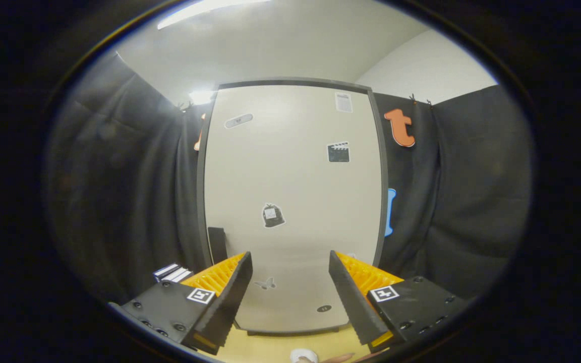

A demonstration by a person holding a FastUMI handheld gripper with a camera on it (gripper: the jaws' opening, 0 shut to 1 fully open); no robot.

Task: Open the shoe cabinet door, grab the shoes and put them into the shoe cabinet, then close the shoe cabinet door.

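Gripper: fingers spread wide apart, nothing between them, touching nothing. Just below the gap between the fingers, a small white rounded object sits on the tan floor; it is cut off at the bottom, so it cannot be identified. Beside it lies a thin pinkish sliver, also cut off and unclear. Beyond the fingertips, straight ahead, stands the shoe cabinet door: a pale, flat panel in a dark frame, upright and closed, facing the gripper. A dark vertical handle sits low on the door's left edge, just above and beyond the left finger. Several small stickers dot the door's face; their details are too small to make out. Low to the left of the cabinet, a small striped black-and-white item is partly hidden behind the left finger. Black cloth wall drapes on both sides of the cabinet. Above, a white ceiling with a bright light strip.
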